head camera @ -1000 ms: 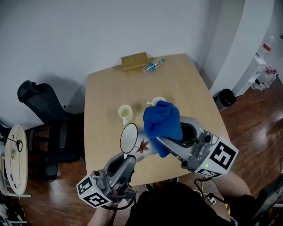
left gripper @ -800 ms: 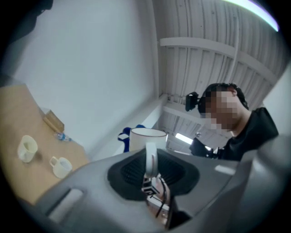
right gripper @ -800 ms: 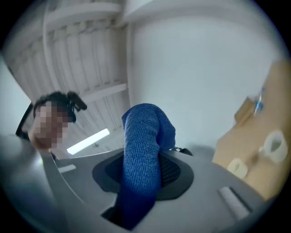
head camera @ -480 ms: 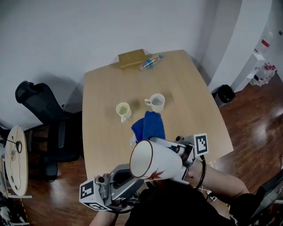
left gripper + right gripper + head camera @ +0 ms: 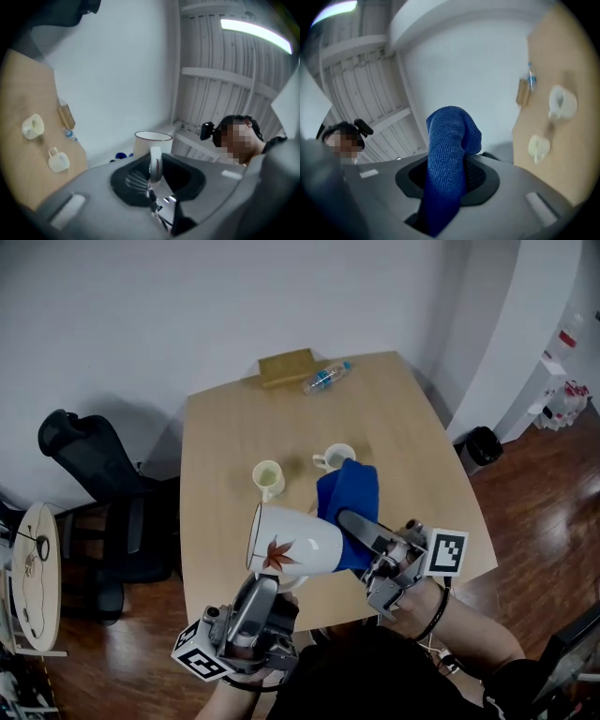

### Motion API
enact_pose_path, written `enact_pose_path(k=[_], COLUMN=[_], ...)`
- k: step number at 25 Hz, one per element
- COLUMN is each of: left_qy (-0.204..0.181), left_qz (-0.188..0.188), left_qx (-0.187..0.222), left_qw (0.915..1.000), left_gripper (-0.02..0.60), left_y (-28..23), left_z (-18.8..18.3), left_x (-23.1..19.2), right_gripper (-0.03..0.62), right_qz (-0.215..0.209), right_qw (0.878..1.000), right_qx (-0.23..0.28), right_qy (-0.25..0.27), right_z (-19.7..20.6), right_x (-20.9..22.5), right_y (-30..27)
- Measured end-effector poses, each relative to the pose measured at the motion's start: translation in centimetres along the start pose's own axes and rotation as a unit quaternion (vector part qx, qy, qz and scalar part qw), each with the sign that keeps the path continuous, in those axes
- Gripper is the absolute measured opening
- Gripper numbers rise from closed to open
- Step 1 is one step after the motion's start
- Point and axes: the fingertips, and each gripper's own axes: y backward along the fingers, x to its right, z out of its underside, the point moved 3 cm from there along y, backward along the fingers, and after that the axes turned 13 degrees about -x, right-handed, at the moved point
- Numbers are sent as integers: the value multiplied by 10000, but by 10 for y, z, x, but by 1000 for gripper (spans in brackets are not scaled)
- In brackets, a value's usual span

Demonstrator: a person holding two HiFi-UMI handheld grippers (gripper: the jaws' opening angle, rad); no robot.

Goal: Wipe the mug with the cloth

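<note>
- Gripping the mug (image 5: 295, 540) by its handle (image 5: 155, 163), the left hand-held gripper (image 5: 265, 583) has its jaws clenched shut on it.
- The mug is held on its side above the near edge of the desk (image 5: 225, 432), with its mouth to the left in the head view.
- The right hand-held gripper (image 5: 354, 524) is clamped on the blue cloth (image 5: 349, 491), which lies against the mug's bottom end.
- Two small cups (image 5: 268, 478) stand farther back on the desk.
</note>
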Motion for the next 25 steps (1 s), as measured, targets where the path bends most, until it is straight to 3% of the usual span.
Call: enact_pose_path(k=[1, 2, 3, 5, 8, 9, 10, 11, 13, 14, 15, 16, 17, 18, 19, 20, 22, 23, 24, 25], left_qy=[7, 11, 18, 35, 200, 290, 368, 425, 482, 497, 507, 512, 510, 504, 492, 468, 376, 300, 209, 119], left_qz=[-185, -365, -523, -743, -784, -749, -713, -682, -632, -605, -576, -546, -517, -489, -463, -442, -450, -456, -434, -385], left_qx=[71, 124, 170, 266, 445, 489, 516, 525, 498, 476, 455, 436, 420, 406, 395, 380, 302, 228, 140, 45], left_qw=[9998, 9993, 9985, 9969, 9957, 9956, 9954, 9954, 9956, 9958, 9960, 9962, 9965, 9967, 9969, 9972, 9978, 9983, 9987, 9992], left_gripper=[67, 67, 67, 67, 66, 66, 66, 66, 66, 66, 66, 66, 66, 66, 67, 67, 66, 67, 66, 67], left_y=[2, 3, 5, 9, 10, 10, 9, 8, 7, 7, 7, 7, 6, 4, 3, 3, 3, 3, 2, 2], left_z=[-8, -14, -18, -20, -20, -19, -18, -17, -17, -18, -19, -19, -18, -16, -14, -14, -19, -20, -19, -16], left_x=[-7, -14, -20, -27, -33, -33, -33, -33, -31, -30, -29, -28, -27, -25, -25, -24, -24, -24, -22, -19], right_gripper=[132, 132, 133, 132, 132, 132, 132, 133, 133, 133, 132, 133, 133, 133, 132, 133, 133, 132, 132, 133], right_qz=[364, 757, 1126, 1557, 1482, 1445, 1444, 1469, 1581, 1674, 1779, 1879, 1945, 1959, 1935, 1906, 1829, 1684, 1444, 1182], right_qw=[9971, 9864, 9665, 9091, 8181, 7812, 7367, 6821, 5507, 4927, 4549, 4429, 4565, 4916, 5425, 6044, 7447, 8071, 8546, 8887], right_qx=[142, 250, 324, 395, 150, -67, -344, -641, -1024, -1048, -1000, -924, -854, -818, -831, -877, -851, -704, -531, -396], right_qy=[657, 1436, 2285, 3843, 5554, 6073, 6597, 7135, 8132, 8475, 8668, 8718, 8640, 8445, 8132, 7685, 6361, 5615, 4960, 4412], right_z=[-21, -40, -53, -59, -18, 5, 30, 55, 93, 102, 103, 98, 88, 77, 65, 53, 24, 7, -8, -21], right_x=[-7, -19, -36, -77, -126, -130, -127, -122, -111, -107, -105, -104, -105, -107, -109, -108, -99, -96, -92, -86], right_y=[6, 10, 13, 11, -18, -28, -36, -43, -56, -61, -64, -65, -63, -60, -55, -50, -43, -42, -41, -38])
